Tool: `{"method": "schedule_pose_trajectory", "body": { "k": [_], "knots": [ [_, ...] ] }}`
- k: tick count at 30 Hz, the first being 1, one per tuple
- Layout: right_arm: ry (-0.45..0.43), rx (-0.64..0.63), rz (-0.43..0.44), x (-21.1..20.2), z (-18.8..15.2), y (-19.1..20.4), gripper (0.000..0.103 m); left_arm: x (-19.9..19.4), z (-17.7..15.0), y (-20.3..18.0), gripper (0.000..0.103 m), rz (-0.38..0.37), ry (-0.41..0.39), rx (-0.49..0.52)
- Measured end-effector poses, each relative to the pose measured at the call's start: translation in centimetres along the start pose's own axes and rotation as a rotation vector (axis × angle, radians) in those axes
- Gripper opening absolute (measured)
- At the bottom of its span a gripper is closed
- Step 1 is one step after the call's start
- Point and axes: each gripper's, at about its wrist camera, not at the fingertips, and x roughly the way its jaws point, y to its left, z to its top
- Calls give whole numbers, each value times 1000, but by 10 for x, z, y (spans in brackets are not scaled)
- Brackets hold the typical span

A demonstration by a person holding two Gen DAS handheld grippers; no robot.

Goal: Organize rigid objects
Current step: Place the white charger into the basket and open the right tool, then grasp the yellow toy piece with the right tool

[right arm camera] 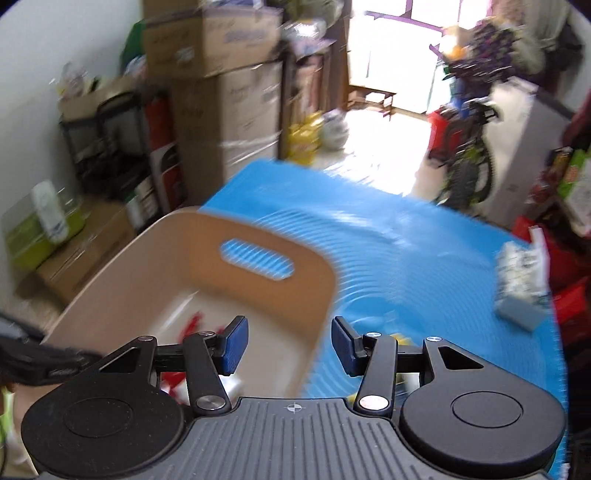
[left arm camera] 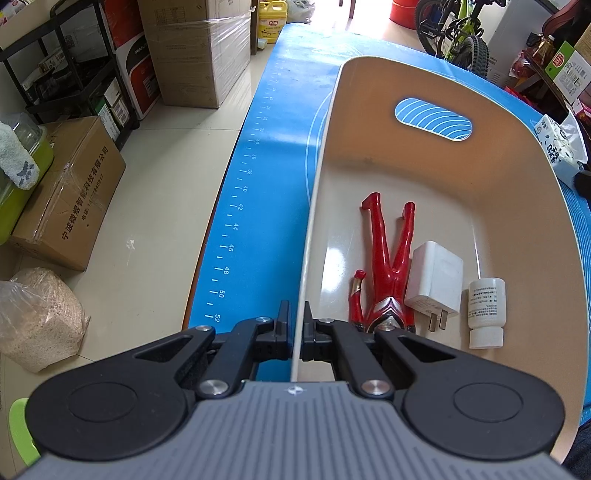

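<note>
A beige plastic bin (left arm camera: 461,184) stands on the blue mat (left arm camera: 258,166). Inside it lie a red toy figure (left arm camera: 388,266), a white charger plug (left arm camera: 436,284) and a small white bottle (left arm camera: 485,310). My left gripper (left arm camera: 295,325) is shut on the bin's left wall, one finger on each side of it. In the blurred right wrist view my right gripper (right arm camera: 290,343) is open and empty, above the bin's near right corner (right arm camera: 317,295). Something yellow (right arm camera: 400,338) lies on the mat behind its right finger, mostly hidden.
A tissue pack (left arm camera: 557,144) lies on the mat to the right of the bin; it also shows in the right wrist view (right arm camera: 521,291). Cardboard boxes (left arm camera: 70,192), a shelf and a bag stand on the floor to the left. A bicycle (left arm camera: 458,33) stands beyond the table.
</note>
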Motion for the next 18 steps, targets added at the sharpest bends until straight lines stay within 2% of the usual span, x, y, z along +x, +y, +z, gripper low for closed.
{"method": "schedule_pose_trajectory", "body": {
  "k": [7,18],
  "knots": [
    [19,93,-105,23,-14,-53,60,0,0,0,4,1,-1,2],
    [103,96,-90,78,-61,-50,51,0,-1,0,4,2,-1,3]
  ]
}}
